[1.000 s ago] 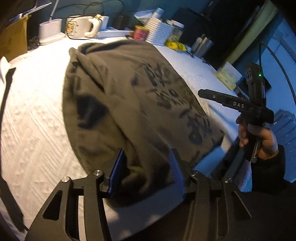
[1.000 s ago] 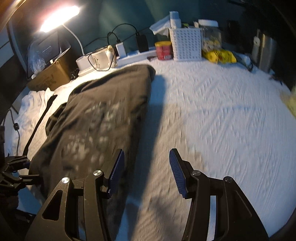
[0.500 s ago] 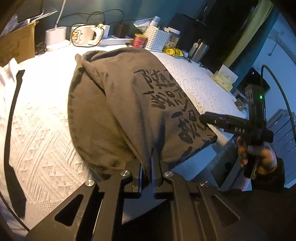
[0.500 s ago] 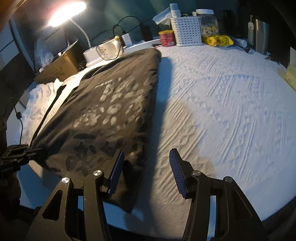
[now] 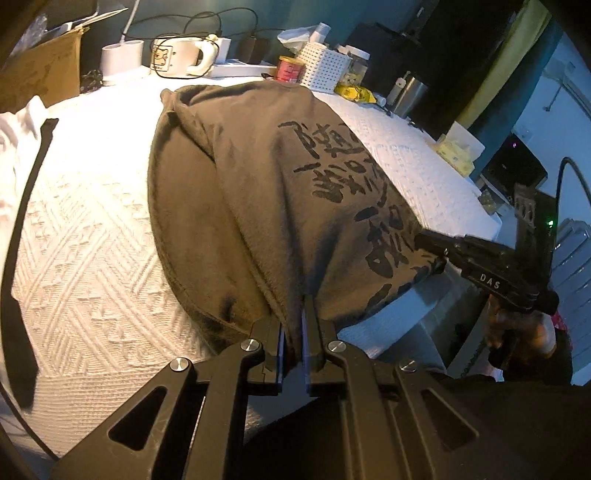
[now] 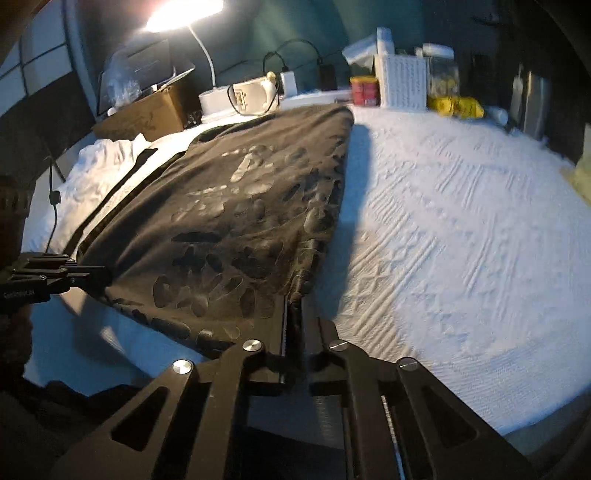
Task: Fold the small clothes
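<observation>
Left wrist view: white cloth with black strap [image 5: 26,229] at 9 o'clock, lying on the white textured bed cover [image 5: 88,258]. Cardboard box [image 5: 40,70] at 10 o'clock, white kettle [image 5: 181,59] at 11, red can [image 5: 290,68] and white basket [image 5: 325,66] at 12, steel cup [image 5: 410,96] at 1. Olive-brown t-shirt [image 5: 258,192] with black printed characters spreads from centre up toward 12, its near hem running into the left gripper [image 5: 293,339] at 6 o'clock. Jaws nearly fully closed, pinching a fold of hem between the blue pads. Right gripper [image 5: 436,254] at 3 o'clock meets the shirt's other near corner.

Right wrist view: left gripper [image 6: 92,277] at 9 o'clock at the shirt's left near corner. T-shirt [image 6: 240,214] runs from centre to 11–12 o'clock, lamp [image 6: 181,14] lit at 11. Right gripper [image 6: 293,332] at 6 o'clock, jaws closed down to a thin gap, clamping the shirt's right near corner. Bare bed cover [image 6: 461,240] from 1 to 4 o'clock.
</observation>
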Motion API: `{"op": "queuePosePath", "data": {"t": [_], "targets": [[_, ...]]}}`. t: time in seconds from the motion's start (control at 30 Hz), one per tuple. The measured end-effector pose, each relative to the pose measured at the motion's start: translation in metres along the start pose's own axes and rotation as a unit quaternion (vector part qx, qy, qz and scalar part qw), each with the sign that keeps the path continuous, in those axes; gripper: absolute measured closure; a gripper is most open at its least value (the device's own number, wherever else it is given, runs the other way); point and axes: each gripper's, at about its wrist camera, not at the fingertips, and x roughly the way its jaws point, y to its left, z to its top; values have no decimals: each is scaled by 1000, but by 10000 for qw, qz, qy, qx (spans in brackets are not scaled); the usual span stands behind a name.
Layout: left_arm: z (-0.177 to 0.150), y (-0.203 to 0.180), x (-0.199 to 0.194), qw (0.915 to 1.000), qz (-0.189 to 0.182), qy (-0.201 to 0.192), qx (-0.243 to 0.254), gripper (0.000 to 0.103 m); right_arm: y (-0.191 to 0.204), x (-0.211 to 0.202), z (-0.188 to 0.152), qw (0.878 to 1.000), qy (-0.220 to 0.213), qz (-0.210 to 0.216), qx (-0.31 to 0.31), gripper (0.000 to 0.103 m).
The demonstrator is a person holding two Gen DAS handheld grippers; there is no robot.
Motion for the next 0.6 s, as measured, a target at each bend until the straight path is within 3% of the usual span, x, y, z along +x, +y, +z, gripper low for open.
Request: {"op": "queuePosePath", "data": {"t": [0.23, 0.4, 0.6], "targets": [[2, -15, 6, 9996, -194, 42, 194, 98, -11, -16, 6, 9994, -25, -323, -124, 98], [-7, -18, 9, 9991, -183, 24, 369, 97, -11, -17, -12, 9988, 146, -454, -134, 98], [-14, -9, 2, 9993, -197, -32, 305, 97, -4, -27, -27, 9982, -12, -592, 71, 98]]}}
